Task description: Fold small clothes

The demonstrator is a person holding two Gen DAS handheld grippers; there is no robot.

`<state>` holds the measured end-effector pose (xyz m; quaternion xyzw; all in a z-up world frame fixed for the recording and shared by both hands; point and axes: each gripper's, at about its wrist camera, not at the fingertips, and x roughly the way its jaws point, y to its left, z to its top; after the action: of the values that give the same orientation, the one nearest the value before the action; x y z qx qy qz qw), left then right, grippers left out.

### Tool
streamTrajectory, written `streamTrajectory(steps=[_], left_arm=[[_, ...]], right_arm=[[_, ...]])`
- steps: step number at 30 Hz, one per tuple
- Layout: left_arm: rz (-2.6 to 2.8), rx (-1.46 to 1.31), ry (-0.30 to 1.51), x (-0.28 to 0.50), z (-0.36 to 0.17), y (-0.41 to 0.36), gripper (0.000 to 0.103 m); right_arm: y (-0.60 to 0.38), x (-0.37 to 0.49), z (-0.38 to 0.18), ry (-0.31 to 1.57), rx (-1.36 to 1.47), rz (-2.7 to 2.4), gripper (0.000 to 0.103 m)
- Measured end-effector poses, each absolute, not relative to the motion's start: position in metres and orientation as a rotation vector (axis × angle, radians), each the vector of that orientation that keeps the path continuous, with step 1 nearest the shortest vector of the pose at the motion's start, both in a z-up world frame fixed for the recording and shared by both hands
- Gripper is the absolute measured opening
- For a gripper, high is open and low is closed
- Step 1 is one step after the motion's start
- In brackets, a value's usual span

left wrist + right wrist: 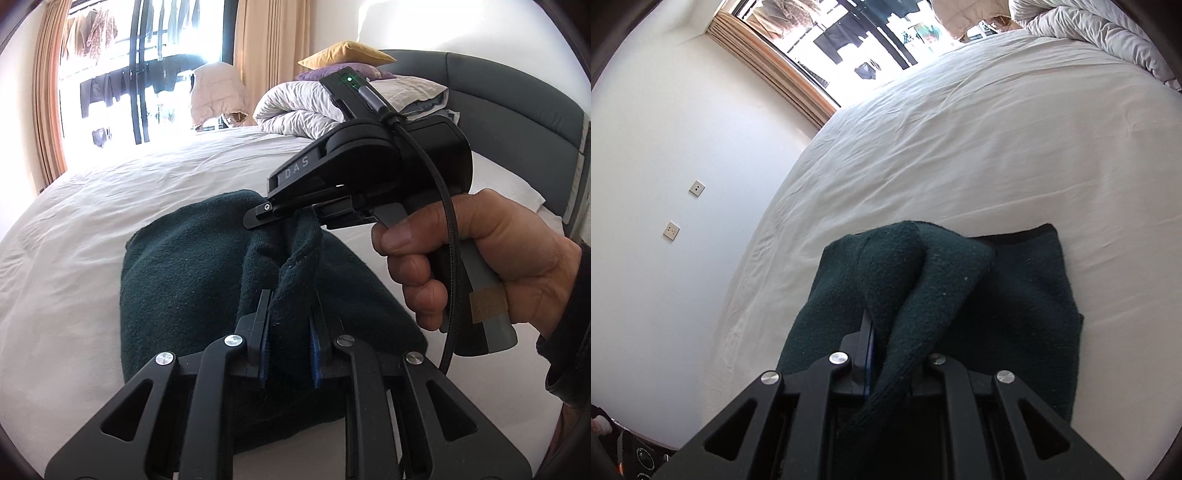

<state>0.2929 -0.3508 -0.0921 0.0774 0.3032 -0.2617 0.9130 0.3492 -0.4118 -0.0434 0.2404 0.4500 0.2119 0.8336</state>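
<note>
A dark green fleece garment [192, 280] lies on the white bed sheet [110, 192], filling the lower centre of both views. The left tongs [290, 332] are clenched on a raised ridge of its edge, blue pads pressing the cloth from both sides. The right tongs [295, 216], held by a hand [480, 258] at the right of the left-wrist view, are clenched on the same edge a little further up the frame; in the right-wrist view the fabric bunches between the right tongs' fingers [866, 347]. The fleece looks thick, soft and light, limp enough to sag between the two grips, with little slip. Holding it along the hem or at the corners should probably keep the fold straight.
</note>
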Motion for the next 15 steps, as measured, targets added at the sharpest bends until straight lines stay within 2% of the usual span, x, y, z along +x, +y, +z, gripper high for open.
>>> streamTrajectory(steps=[12, 14, 15], left_arm=[[-0.604, 0.162, 0.664, 0.283, -0.099, -0.360, 0.016], [-0.612, 0.194, 0.697, 0.283, -0.101, -0.363, 0.017], [-0.617, 0.213, 0.722, 0.282, -0.105, -0.364, 0.017]], right_arm=[[-0.459, 0.343, -0.051, 0.954, 0.573, 0.401, 0.012], [-0.466, 0.344, -0.068, 1.001, 0.586, 0.401, 0.017], [-0.469, 0.344, -0.082, 1.040, 0.583, 0.361, 0.031]])
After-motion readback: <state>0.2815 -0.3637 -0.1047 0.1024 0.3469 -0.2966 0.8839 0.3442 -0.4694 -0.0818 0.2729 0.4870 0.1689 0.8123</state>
